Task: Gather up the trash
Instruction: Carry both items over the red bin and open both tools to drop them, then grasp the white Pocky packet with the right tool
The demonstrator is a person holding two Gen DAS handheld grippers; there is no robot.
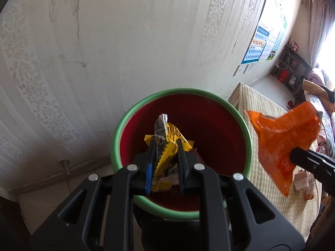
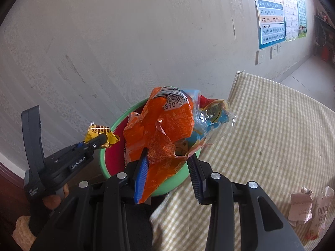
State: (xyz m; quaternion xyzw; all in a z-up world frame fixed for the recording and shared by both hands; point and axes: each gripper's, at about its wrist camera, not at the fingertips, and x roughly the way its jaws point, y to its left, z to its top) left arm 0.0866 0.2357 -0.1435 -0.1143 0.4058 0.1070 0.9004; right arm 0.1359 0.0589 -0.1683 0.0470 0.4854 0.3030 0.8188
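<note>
Yellow wrapper (image 1: 167,146): pinched in the left claw (image 1: 166,159), hanging over the mouth of the bin (image 1: 182,93); a grey scrap of foil sits in the same pinch.
Orange bag (image 2: 159,133): clamped in the right claw (image 2: 167,167) together with a clear blue-printed wrapper (image 2: 211,113); it hangs near the bin's rim, partly over the checked bed cover (image 2: 272,136).
Risk, orange bag: if let go here, it could catch the green rim and slide onto the bed.
Risk, bundle: the blue wrapper sticks out sideways and may drop apart from the bag.
Risk, yellow wrapper: light and crumpled, it may cling to a pad on release.
Left behind: pink torn packets (image 2: 309,207) lie on the cover, well apart from the bin.
</note>
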